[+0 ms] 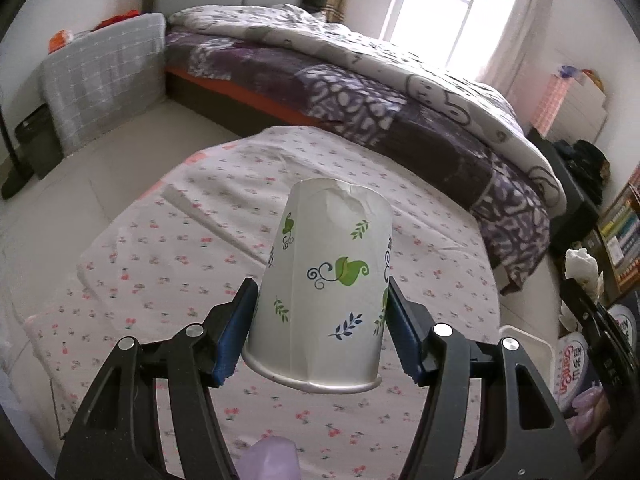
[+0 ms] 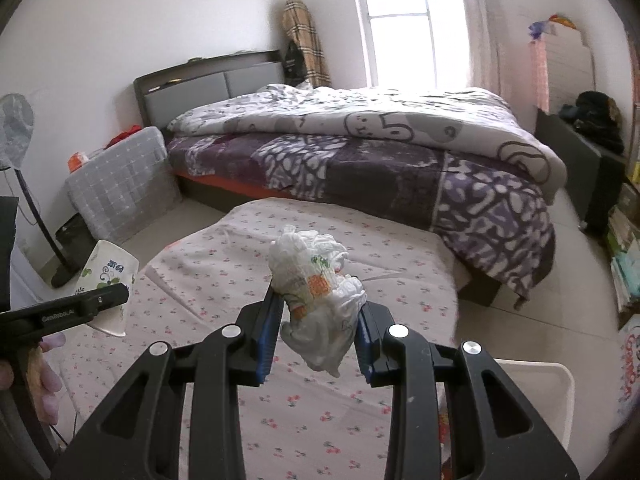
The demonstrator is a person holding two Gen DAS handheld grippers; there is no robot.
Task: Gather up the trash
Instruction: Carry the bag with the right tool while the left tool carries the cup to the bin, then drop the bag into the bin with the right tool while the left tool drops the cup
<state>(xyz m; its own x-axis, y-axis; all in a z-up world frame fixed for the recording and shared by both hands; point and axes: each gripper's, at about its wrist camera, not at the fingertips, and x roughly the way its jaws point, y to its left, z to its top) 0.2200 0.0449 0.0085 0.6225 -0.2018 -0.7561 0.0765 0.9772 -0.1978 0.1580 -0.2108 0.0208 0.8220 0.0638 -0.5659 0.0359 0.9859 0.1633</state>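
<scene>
Black tongs fill the bottom of each wrist view. Those of the left gripper (image 1: pixel 320 332) are closed on a paper cup (image 1: pixel 324 284), the blue pads (image 1: pixel 236 336) pressing its two opposite sides close to the rim. That cup is printed with green and blue leaves and is held upside down: its long axis runs straight ahead from the tongs, the rolled rim nearest the camera and the dented base pointing away toward the bed (image 1: pixel 360 92). In the right wrist view the same cup (image 2: pixel 108 276) shows at the left edge, tilted, base up and to the left, clamped by the left tool's black finger.

Between the tongs of the right gripper (image 2: pixel 318 326), partly closed, sits a crumpled plastic bag (image 2: pixel 320 292); both pads touch it. This wad stretches forward and slightly left from the pads, and its lower end hangs down between them.

Both items are held above the flower-print cloth (image 1: pixel 160 264). A white bin rim (image 2: pixel 560 376) shows just right of the right tongs.
</scene>
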